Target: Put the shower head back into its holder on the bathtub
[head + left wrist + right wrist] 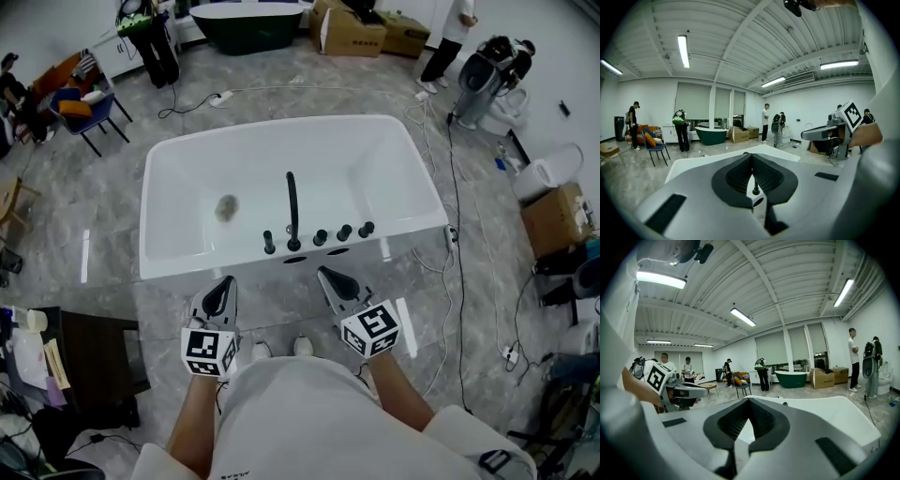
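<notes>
grey marble floor (103, 211) around white bathtub (281, 126); left hand-held gripper (225, 280) and right hand-held gripper (324, 273) closed, empty

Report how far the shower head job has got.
Done, apparently: the shower head stands upright among the rim fittings of the tub, seemingly in its holder. In hand: nothing; left gripper and right gripper are shut, empty, short of the tub. Left: nothing evident.
</notes>
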### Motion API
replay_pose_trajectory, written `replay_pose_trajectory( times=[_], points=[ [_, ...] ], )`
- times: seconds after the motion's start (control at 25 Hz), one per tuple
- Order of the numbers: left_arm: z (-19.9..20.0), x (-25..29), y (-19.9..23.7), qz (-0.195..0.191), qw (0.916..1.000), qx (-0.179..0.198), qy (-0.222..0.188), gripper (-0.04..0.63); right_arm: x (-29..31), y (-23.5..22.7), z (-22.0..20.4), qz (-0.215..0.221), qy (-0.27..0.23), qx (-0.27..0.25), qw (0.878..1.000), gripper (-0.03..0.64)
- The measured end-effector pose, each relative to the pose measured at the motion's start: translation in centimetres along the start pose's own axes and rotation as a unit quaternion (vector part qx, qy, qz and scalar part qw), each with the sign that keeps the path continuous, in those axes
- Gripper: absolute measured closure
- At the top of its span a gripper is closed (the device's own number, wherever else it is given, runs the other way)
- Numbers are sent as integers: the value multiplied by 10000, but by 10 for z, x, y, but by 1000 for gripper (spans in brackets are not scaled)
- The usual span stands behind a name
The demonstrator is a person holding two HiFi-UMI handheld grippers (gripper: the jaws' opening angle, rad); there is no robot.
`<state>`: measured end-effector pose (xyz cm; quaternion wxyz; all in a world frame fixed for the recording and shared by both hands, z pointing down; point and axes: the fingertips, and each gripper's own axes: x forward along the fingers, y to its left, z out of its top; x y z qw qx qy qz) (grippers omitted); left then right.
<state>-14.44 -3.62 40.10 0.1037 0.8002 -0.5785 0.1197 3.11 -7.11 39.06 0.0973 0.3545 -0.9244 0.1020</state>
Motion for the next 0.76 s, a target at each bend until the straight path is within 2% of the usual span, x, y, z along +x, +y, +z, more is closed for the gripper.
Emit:
replay_pose_trajectory(
  times=[0.24, 0.76],
  points=[
    [-1, 7, 11, -42, 9999, -86, 54, 583, 2, 0, 0, -182, 10, 7, 9998, 598],
    [-5, 6, 24, -182, 9998, 6, 76, 583, 14, 12, 1, -251, 5, -21, 9997, 598]
  ],
)
